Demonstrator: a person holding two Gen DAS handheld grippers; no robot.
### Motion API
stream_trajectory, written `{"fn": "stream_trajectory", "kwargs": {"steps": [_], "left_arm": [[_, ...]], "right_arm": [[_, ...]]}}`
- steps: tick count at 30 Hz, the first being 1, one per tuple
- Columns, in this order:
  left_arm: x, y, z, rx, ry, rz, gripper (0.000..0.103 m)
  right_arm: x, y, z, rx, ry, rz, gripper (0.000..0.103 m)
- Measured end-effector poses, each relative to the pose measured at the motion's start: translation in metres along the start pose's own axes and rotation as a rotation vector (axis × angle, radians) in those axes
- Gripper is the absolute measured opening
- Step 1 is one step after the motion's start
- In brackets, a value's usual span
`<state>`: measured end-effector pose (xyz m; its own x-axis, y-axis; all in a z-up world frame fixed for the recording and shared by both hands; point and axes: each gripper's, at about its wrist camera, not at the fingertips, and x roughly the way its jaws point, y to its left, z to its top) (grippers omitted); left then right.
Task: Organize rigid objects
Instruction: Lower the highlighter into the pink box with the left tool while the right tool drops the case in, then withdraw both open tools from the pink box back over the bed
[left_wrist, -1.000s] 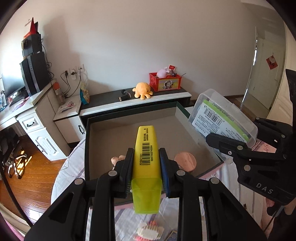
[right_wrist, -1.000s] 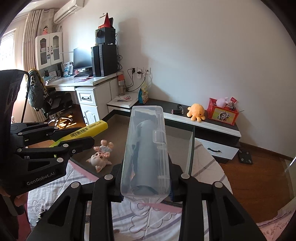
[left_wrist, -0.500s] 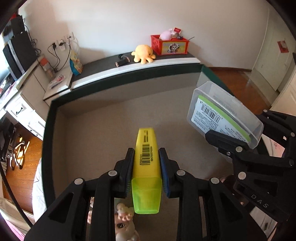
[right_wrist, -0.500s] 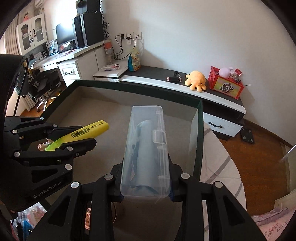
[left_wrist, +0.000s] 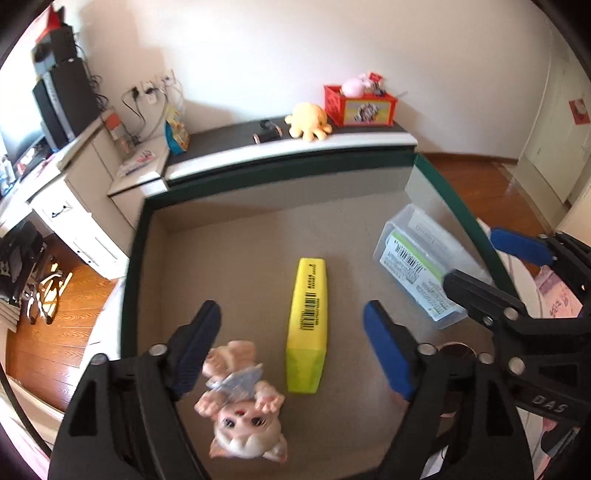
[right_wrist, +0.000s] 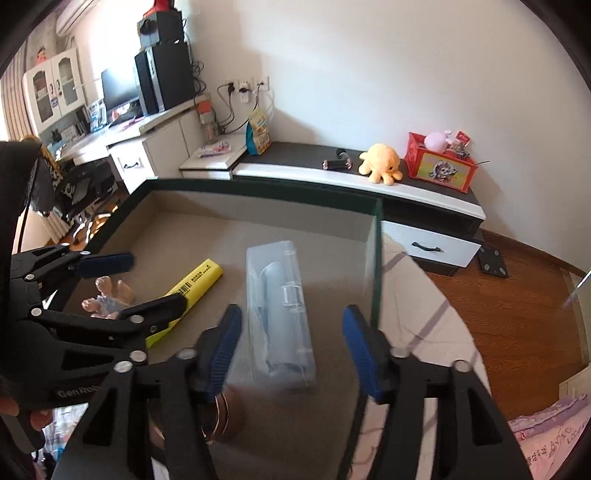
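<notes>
Left wrist: both grippers' fingers (left_wrist: 386, 352) opening, highlighter (left_wrist: 307, 323) and case (right_wrist: 280, 317) free

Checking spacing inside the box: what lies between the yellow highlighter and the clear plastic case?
Only bare box floor separates the yellow highlighter from the clear plastic case; the left wrist view shows it best.

Highlighter (left_wrist: 307, 321), clear case (right_wrist: 280, 314) flat in box (left_wrist: 133, 258)

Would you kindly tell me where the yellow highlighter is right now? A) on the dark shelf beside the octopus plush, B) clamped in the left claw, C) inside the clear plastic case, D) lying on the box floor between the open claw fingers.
D: the yellow highlighter lies flat on the box floor, untouched by the opening left claw.
</notes>
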<state>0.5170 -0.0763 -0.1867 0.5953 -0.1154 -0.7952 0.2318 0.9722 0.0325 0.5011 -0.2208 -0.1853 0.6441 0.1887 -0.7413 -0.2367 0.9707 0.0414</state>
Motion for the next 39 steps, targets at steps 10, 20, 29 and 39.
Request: {"fn": "stream_trajectory", "kwargs": {"steps": [10, 20, 29, 39], "left_arm": [[-0.143, 0.024, -0.066, -0.065, -0.279, 0.059, 0.103], [-0.268, 0.027, -0.19, -0.132, -0.455, 0.106, 0.103], [-0.321, 0.006, -0.267, -0.099, -0.523, 0.174, 0.103], [-0.359, 0.001, -0.307, -0.145, -0.606, 0.226, 0.103]], "right_arm": [[-0.122, 0.016, -0.032, 0.045, -0.214, 0.013, 0.103], [-0.254, 0.074, -0.12, 0.038, -0.458, -0.03, 0.103], [-0.323, 0.115, -0.19, 0.018, -0.539, -0.114, 0.103], [-0.348, 0.135, -0.23, 0.029, -0.56, -0.149, 0.103]]}}
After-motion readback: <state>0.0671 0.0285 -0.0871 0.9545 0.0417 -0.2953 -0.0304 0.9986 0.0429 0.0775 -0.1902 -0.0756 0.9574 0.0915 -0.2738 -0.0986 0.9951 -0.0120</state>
